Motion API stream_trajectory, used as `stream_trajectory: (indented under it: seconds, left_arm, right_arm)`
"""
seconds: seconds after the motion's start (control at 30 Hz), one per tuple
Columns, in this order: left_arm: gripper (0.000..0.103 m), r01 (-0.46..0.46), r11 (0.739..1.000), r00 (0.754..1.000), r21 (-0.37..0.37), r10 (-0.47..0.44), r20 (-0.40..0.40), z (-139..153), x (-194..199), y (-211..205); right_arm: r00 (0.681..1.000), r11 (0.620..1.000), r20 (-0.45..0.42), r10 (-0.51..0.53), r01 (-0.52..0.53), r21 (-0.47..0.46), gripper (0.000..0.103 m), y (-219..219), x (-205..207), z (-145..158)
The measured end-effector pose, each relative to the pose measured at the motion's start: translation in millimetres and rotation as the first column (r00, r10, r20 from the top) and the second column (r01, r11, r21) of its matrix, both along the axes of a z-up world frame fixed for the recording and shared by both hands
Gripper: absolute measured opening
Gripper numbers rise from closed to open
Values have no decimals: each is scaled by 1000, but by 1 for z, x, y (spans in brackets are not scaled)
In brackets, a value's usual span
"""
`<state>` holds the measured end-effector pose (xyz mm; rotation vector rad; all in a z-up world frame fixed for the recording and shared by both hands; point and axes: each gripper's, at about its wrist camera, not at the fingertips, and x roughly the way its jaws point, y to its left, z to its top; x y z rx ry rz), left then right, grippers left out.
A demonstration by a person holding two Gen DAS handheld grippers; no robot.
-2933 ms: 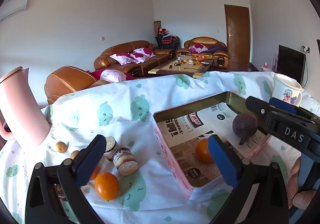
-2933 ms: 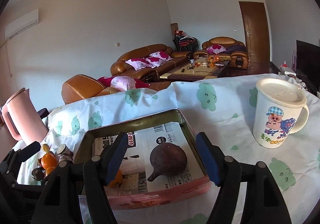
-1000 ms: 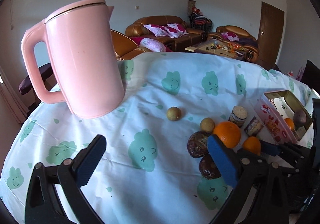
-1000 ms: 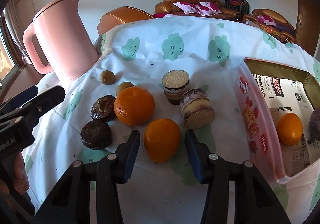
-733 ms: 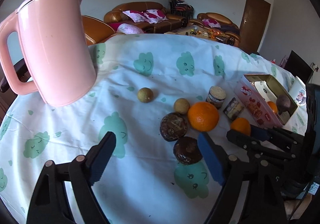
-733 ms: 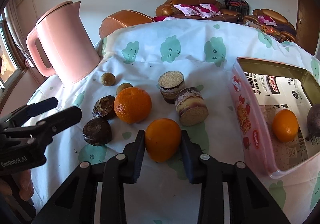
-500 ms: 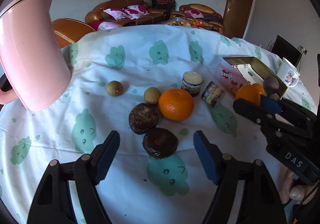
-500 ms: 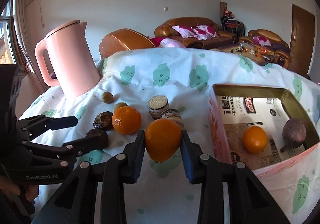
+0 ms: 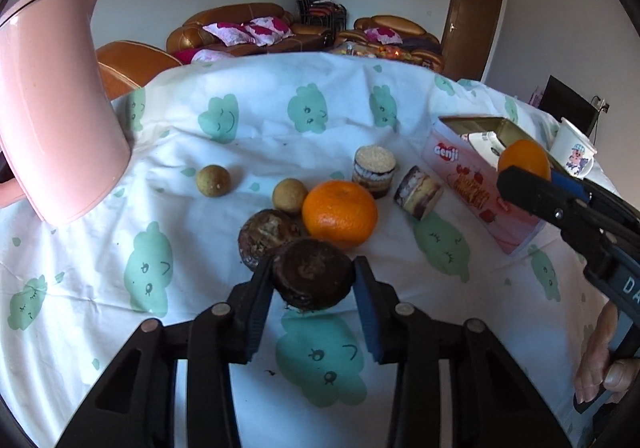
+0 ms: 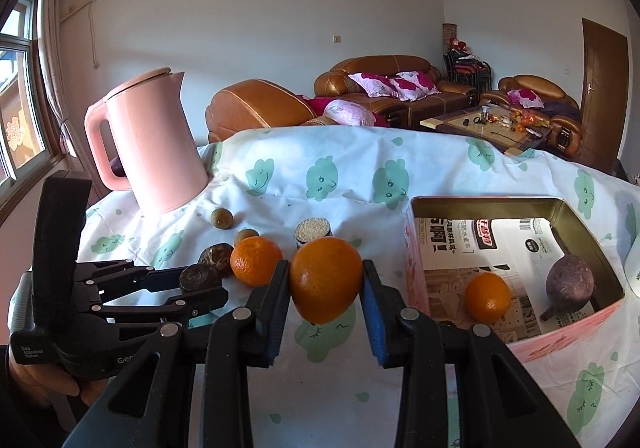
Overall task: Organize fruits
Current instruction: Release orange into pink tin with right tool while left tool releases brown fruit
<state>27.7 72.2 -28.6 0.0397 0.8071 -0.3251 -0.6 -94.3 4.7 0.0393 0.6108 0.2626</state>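
Right tongs [image 10: 325,282] gripping an orange [image 10: 325,279], clear of the surface [image 10: 340,184] and near the tin's [image 10: 416,260] near wall; judged mid-carry toward it. Left tongs [image 9: 313,280] closing round a dark fruit [image 9: 312,274]; the fruit sits between the pads and looks touched on both sides, though it appears not yet lifted off the cloth. Tin stands open at the right, lined with printed paper, already holding a small orange [image 10: 487,297] and a purple fruit [image 10: 570,282]. Left on the cloth: a big orange [image 9: 339,214], a second dark fruit [image 9: 266,232] just behind the one in the left tongs, and two small brown-green round fruits [image 9: 213,180], one of them just beside the big orange. Two little layered cakes [image 9: 375,170] sit between the fruit cluster and the tin; they look like non-fruit, probably to stay. Pink kettle [image 9: 52,116] at the far left, mug [image 9: 574,150] beyond the tin. Judgement: roughly a third along: two fruits binned, two in hand, four waiting.
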Motion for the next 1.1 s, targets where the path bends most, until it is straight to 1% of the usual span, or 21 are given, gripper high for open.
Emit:
stream_trajectory:
  seconds: [0.13,0.17,0.27,0.43,0.57,0.67,0.8,0.93,1.03,1.1]
  left_arm:
    - [41,-19,999,991,-35,24,134,16,-11,-3]
    - [41,-26,998,988,-51,34,149,18,-11,-4]
    - [41,-45,995,986,-88,58,158,21,-9,-9]
    - [41,-49,998,977,-47,57,204,26,-7,-38]
    - [41,-14,999,979,-52,24,201,32,1,-69]
    - [41,25,998,980,-57,-13,201,36,9,-98]
    - [41,66,997,978,-35,-58,202,38,20,-140]
    - [41,68,998,983,-12,-64,174,31,37,-176]
    - [41,53,999,987,10,-54,149,26,49,-195]
    - [41,36,999,988,32,-41,147,24,53,-205]
  right_arm:
    - [998,999,45,-44,44,8,36,-20,-1,11]
    - [997,998,50,-60,59,12,36,-27,1,12]
    - [991,993,60,-117,116,26,36,-53,6,16]
    - [971,973,72,-229,229,15,36,-103,14,18]
    - [950,952,69,-306,306,7,36,-141,21,18]
    - [935,937,53,-351,350,27,36,-168,26,16]
    - [919,920,43,-393,392,26,36,-192,30,14]
    - [924,924,14,-381,381,34,36,-199,39,6]
    - [936,935,-8,-352,352,32,36,-194,47,-2]
    - [941,941,-25,-337,338,26,36,-190,53,-6]
